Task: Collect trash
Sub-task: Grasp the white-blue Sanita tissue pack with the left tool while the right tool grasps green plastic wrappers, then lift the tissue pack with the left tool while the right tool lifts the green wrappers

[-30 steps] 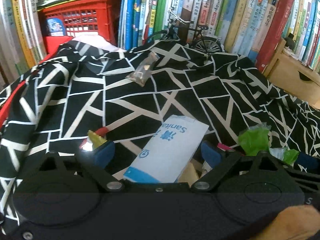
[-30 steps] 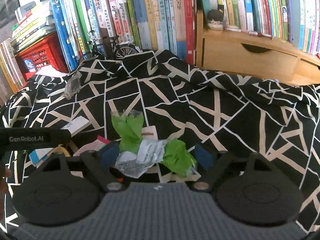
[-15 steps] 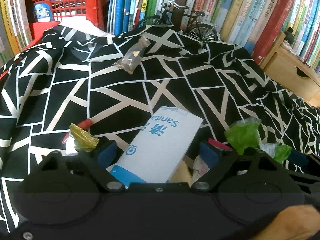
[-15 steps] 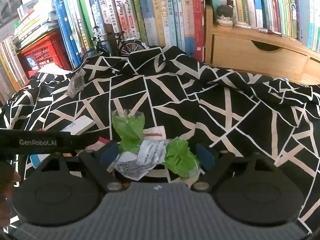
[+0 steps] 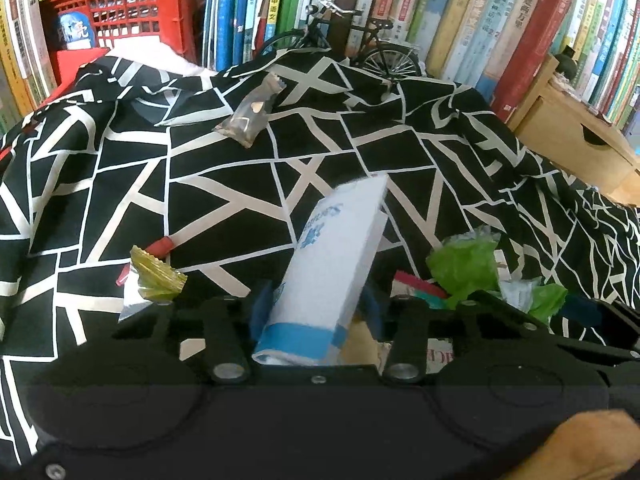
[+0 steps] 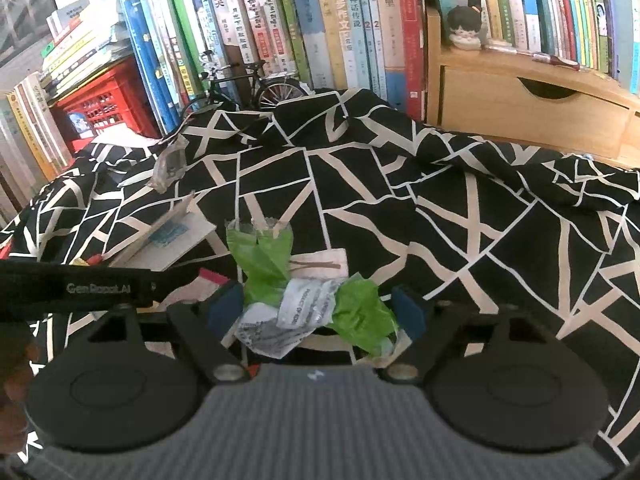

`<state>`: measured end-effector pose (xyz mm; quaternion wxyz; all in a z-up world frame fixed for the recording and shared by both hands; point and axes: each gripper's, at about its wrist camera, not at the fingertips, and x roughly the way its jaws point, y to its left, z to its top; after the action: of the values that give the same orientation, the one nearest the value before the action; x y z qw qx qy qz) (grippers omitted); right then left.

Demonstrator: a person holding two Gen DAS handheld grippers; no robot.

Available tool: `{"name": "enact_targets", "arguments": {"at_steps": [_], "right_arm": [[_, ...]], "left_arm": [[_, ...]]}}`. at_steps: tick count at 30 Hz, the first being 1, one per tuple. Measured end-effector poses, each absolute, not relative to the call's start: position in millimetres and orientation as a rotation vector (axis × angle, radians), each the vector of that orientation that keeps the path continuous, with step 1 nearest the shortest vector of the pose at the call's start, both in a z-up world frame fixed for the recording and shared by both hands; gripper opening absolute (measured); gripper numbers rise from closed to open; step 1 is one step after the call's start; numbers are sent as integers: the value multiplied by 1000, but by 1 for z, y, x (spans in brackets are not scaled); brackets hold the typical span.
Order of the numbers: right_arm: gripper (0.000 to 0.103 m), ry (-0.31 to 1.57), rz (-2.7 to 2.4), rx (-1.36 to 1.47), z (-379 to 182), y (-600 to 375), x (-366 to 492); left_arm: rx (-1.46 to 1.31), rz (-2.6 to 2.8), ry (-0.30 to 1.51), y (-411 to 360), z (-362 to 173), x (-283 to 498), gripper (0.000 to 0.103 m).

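A white and blue tissue packet [image 5: 336, 256] stands tilted up off the black-and-white cloth [image 5: 224, 184], and my left gripper [image 5: 316, 308] is shut on its lower end. The right wrist view shows the same packet [image 6: 168, 236] raised at the left. My right gripper [image 6: 316, 312] is open, its blue pads on either side of a crumpled green and white wrapper [image 6: 304, 300] lying on the cloth. A yellow-green and silver wrapper [image 5: 154, 280] lies just left of the left gripper. Farther back lies a clear wrapper with dark contents [image 5: 250, 116].
A model bicycle [image 5: 352, 48] stands at the back against a row of books [image 6: 320, 20]. A red crate [image 5: 120, 12] is at the back left and a wooden drawer box [image 6: 532, 108] at the right. A pink-red card [image 5: 416, 284] lies between the grippers.
My left gripper's fingers have come together on the tissue packet, which was lying flat and now tilts upward. The right gripper stays open around the green wrapper, nearly unmoved.
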<state>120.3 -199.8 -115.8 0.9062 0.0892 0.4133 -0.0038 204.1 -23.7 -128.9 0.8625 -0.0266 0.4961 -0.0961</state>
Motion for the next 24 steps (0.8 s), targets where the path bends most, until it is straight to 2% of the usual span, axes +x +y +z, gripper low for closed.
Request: {"name": "enact_targets", "arguments": {"at_steps": [4, 7, 24], "right_arm": [[79, 847, 8, 190, -114, -198, 116], [79, 839, 12, 197, -112, -197, 113], [79, 799, -9, 218, -96, -201, 102]], "left_arm": [[-43, -200, 1034, -27, -126, 201, 27], [-45, -190, 1022, -27, -124, 200, 25], [-63, -178, 956, -28, -99, 184, 24]]}}
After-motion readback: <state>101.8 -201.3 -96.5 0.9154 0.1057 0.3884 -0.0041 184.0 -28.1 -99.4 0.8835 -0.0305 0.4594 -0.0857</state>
